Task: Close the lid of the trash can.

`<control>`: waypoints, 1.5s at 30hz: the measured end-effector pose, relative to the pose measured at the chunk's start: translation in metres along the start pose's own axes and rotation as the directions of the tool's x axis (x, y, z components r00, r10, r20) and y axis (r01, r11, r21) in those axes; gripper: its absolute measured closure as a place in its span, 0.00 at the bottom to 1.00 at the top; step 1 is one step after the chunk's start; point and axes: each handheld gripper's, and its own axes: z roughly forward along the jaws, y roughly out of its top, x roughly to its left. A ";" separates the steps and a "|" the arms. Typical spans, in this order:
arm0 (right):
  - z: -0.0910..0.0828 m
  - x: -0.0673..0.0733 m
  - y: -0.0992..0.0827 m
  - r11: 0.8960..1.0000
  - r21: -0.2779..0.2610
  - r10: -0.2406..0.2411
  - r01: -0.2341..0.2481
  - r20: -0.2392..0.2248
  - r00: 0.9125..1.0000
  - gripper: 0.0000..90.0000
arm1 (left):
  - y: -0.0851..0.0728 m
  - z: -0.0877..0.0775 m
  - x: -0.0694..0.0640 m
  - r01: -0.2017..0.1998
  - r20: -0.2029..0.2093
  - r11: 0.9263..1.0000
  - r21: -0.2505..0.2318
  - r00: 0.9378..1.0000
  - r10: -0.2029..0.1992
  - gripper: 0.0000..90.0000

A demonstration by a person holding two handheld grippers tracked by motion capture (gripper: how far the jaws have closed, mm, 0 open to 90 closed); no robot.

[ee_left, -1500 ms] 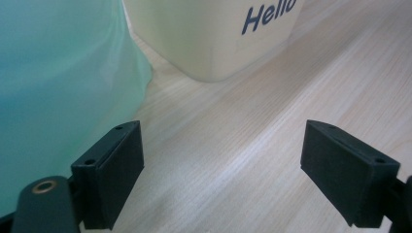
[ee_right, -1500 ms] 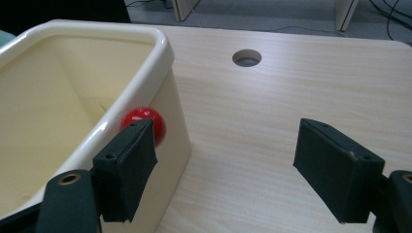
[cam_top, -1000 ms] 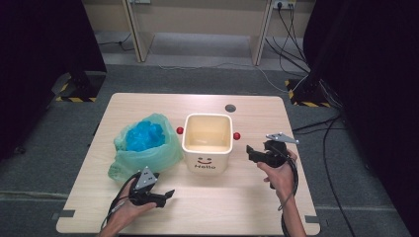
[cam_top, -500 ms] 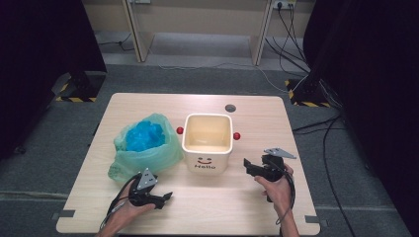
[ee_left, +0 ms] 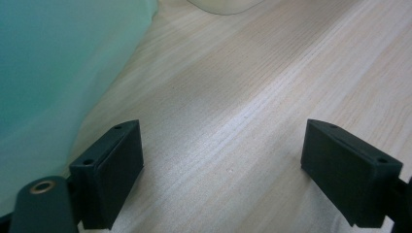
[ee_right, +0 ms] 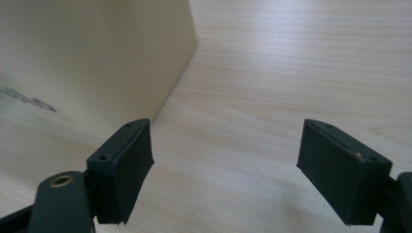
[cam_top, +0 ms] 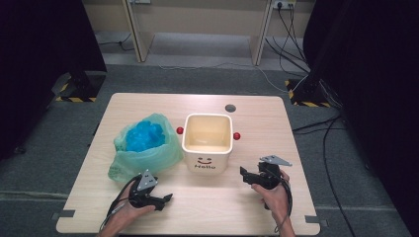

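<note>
Cream plastic, thin green film and bare wood are what you have to work among, and both claws are empty. Your left claw [cam_top: 165, 199] sits low on the table [cam_top: 257, 106] with its jaws spread wide, just in front of the green bag [cam_top: 143, 148] holding the blue stuff [cam_top: 143, 135]. Your right claw [cam_top: 243, 173] is just as wide, aimed at the near right corner of the cream bin [cam_top: 207, 143], which stands beside the bag at the middle of the table.

The bag looks like the risk. It is soft and slumped, so if you pinch only a fold of film it may stretch or slip, and the load could sag out as you lift. Close too deep and you may crush what is inside.

Watch the right side too: the bin looks light, and a nudge from that open jaw could slide it or tip it toward the bag. One red knob [cam_top: 236, 136] sticks out on that side and could catch.
</note>
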 end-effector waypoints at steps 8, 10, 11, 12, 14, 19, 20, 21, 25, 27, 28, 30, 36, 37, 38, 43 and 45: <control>-0.005 -0.003 -0.010 1.000 0.007 0.003 -0.003 -0.007 1.000 0.20 | 0.000 0.000 0.000 0.000 0.003 1.000 0.000 1.000 0.000 0.15; -0.006 -0.003 -0.012 1.000 0.005 0.005 -0.005 -0.011 1.000 0.20 | 0.000 0.000 0.000 0.000 0.003 1.000 0.001 1.000 0.000 0.15; -0.007 -0.003 -0.013 1.000 0.004 0.004 -0.004 -0.012 1.000 0.19 | 0.000 0.000 0.000 0.000 0.003 1.000 0.001 1.000 0.000 0.15; -0.008 -0.003 -0.013 1.000 0.004 0.004 -0.004 -0.015 1.000 0.19 | 0.000 0.000 0.000 -0.001 0.004 1.000 0.002 1.000 0.001 0.15; -0.010 -0.003 -0.015 1.000 0.003 0.001 -0.001 -0.015 1.000 0.19 | 0.000 0.000 0.000 -0.004 0.004 1.000 0.005 1.000 0.004 0.15; -0.011 -0.001 -0.019 1.000 0.012 0.000 0.000 -0.012 1.000 0.19 | 0.000 0.000 0.000 -0.003 0.004 1.000 0.004 1.000 0.003 0.15; -0.011 -0.001 -0.020 1.000 0.012 -0.006 0.006 -0.012 1.000 0.19 | 0.000 0.000 0.000 -0.003 0.004 1.000 0.004 1.000 0.003 0.15; -0.012 0.000 -0.021 1.000 0.013 -0.012 0.013 -0.011 1.000 0.19 | 0.000 0.000 0.000 -0.003 0.004 1.000 0.004 1.000 0.003 0.15; -0.013 0.003 -0.024 1.000 0.020 -0.021 0.022 -0.011 1.000 0.19 | 0.000 0.000 0.000 -0.003 0.005 1.000 0.004 1.000 0.003 0.15; -0.014 0.004 -0.026 0.999 0.024 -0.023 0.023 -0.012 1.000 0.19 | 0.000 0.000 0.000 -0.003 0.004 1.000 0.004 1.000 0.003 0.15; -0.014 0.004 -0.027 0.999 0.024 -0.032 0.032 -0.010 0.999 0.19 | 0.000 0.000 0.000 -0.003 0.004 1.000 0.004 1.000 0.003 0.15; -0.015 0.005 -0.029 0.999 0.028 -0.038 0.038 -0.007 0.999 0.19 | 0.000 0.000 0.000 -0.004 0.005 1.000 0.005 1.000 0.004 0.15; -0.018 0.006 -0.036 0.998 0.042 -0.037 0.038 -0.014 0.999 0.19 | 0.000 0.000 0.000 -0.004 0.005 1.000 0.005 1.000 0.004 0.15; -0.018 0.006 -0.037 0.998 0.042 -0.038 0.038 -0.014 0.999 0.19 | 0.000 0.000 0.000 -0.004 0.005 1.000 0.005 1.000 0.004 0.15; -0.019 0.006 -0.037 0.998 0.042 -0.039 0.040 -0.013 0.999 0.19 | 0.000 0.000 0.000 -0.004 0.005 1.000 0.005 1.000 0.004 0.15; -0.020 0.007 -0.042 0.997 0.052 -0.056 0.056 -0.002 0.998 0.19 | 0.000 0.000 0.000 -0.004 0.006 1.000 0.005 1.000 0.004 0.15; -0.021 0.007 -0.043 0.997 0.054 -0.057 0.057 -0.003 0.998 0.19 | 0.000 0.000 0.000 -0.004 0.006 1.000 0.005 1.000 0.004 0.15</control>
